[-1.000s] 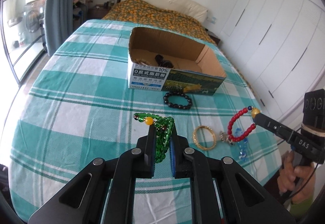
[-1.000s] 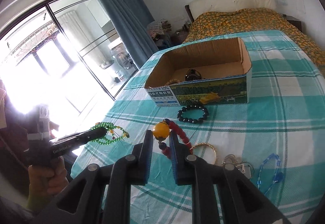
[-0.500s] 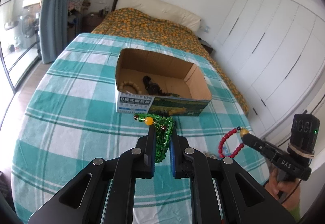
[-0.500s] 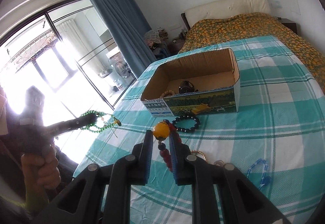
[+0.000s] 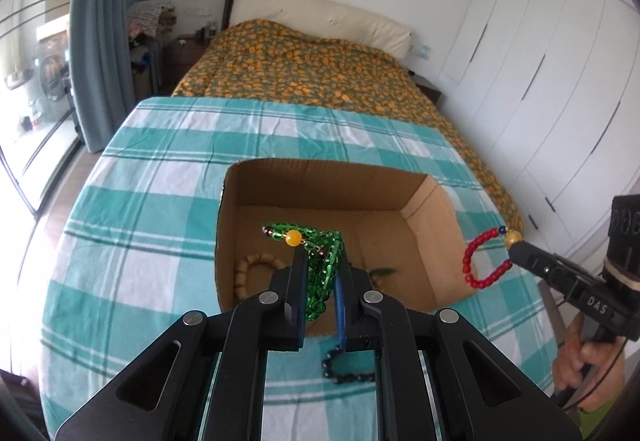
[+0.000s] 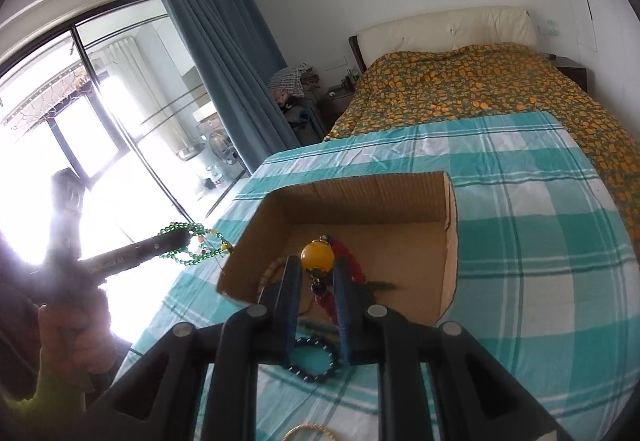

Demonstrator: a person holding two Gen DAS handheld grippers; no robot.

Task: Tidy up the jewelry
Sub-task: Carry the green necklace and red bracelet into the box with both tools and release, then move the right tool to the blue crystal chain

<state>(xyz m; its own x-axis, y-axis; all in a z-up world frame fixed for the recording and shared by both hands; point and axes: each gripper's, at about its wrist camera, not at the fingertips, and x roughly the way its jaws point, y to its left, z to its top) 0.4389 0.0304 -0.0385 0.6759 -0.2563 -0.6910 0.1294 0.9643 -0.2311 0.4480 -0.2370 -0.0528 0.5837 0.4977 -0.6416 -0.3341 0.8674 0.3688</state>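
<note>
My left gripper point(image 5: 320, 261) is shut on a green bead necklace point(image 5: 324, 281) with a yellow bead, held above the open cardboard box point(image 5: 320, 177). My right gripper point(image 6: 316, 269) is shut on a red bead bracelet point(image 6: 352, 261) with a large amber bead, also above the box point(image 6: 360, 189). The right gripper and red bracelet point(image 5: 480, 261) show at the box's right side in the left wrist view. The left gripper with the green necklace point(image 6: 188, 245) shows at the box's left in the right wrist view. A beige bead bracelet point(image 5: 248, 273) lies inside the box.
A black bead bracelet point(image 6: 316, 357) lies on the teal checked tablecloth point(image 6: 540, 241) in front of the box. A gold bangle point(image 6: 308, 433) lies nearer me. A bed point(image 5: 312, 73) stands beyond the table, white wardrobes point(image 5: 540, 61) right, glass doors left.
Both grippers have risen and moved forward with their bead strings, from over the tablecloth to above the box opening. Both stayed shut.
</note>
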